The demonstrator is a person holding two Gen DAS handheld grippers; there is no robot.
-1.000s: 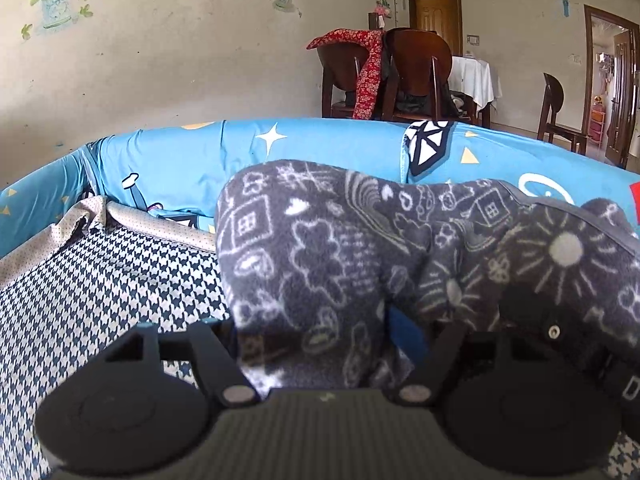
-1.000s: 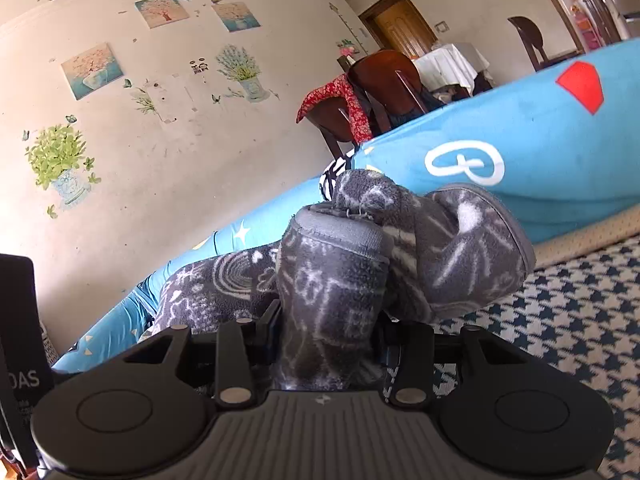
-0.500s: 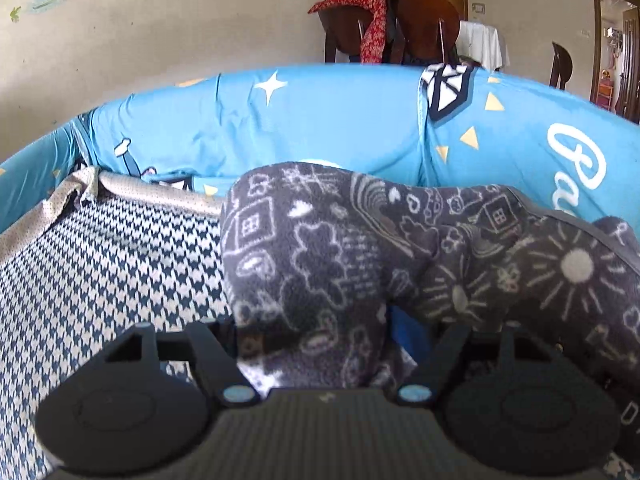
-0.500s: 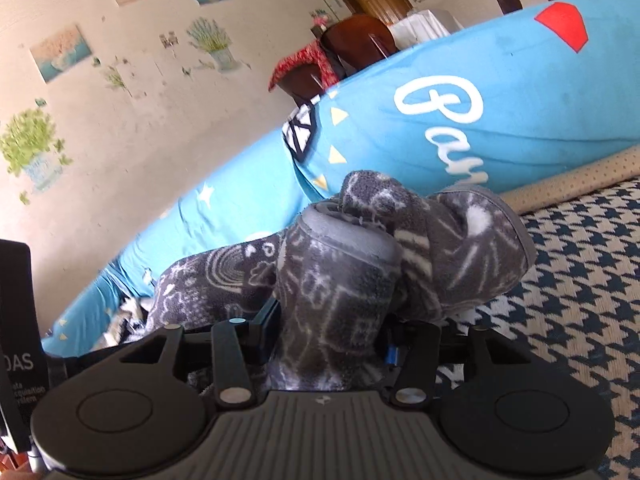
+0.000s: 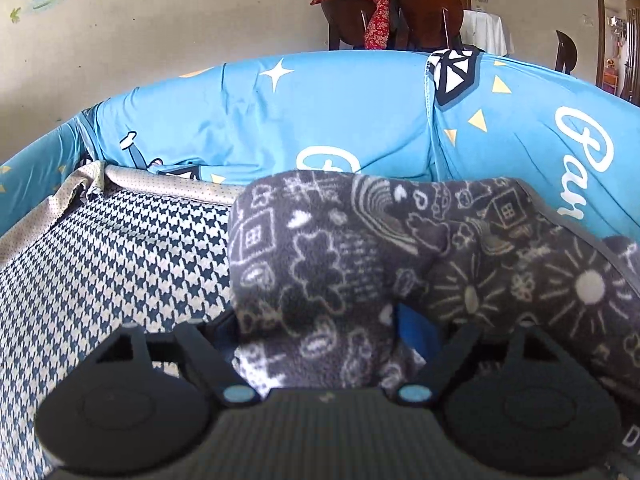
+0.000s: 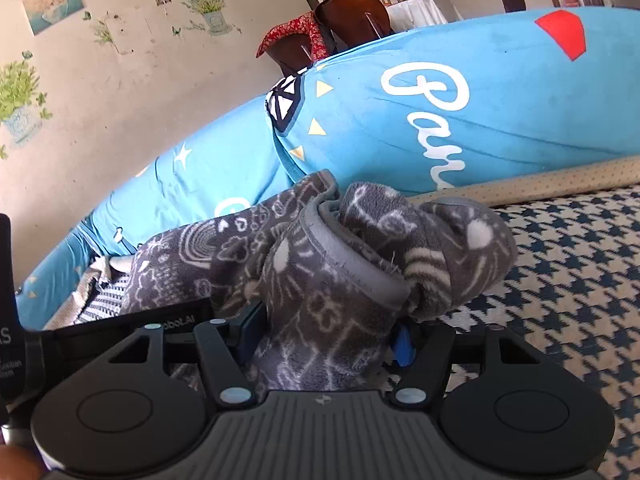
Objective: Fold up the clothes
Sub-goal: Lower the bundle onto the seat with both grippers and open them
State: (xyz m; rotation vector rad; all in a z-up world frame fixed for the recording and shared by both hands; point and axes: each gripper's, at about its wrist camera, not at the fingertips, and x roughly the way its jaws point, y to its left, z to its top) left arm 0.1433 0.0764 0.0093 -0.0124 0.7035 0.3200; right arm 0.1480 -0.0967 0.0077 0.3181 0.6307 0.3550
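Lowered toward the houndstooth cover [image 5: 112, 264], both claws (apparently) grip fleece garment [image 5: 340, 264].

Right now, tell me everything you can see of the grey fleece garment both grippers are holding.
The grey fleece garment looks soft and fuzzy, dark grey with white doodle prints: houses, suns, clouds, hearts. A lighter grey bound hem shows, curled over at the right end. It is bunched, stretched between the left gripper and right gripper, both clamped on it, above the houndstooth cover and before the blue cushion.
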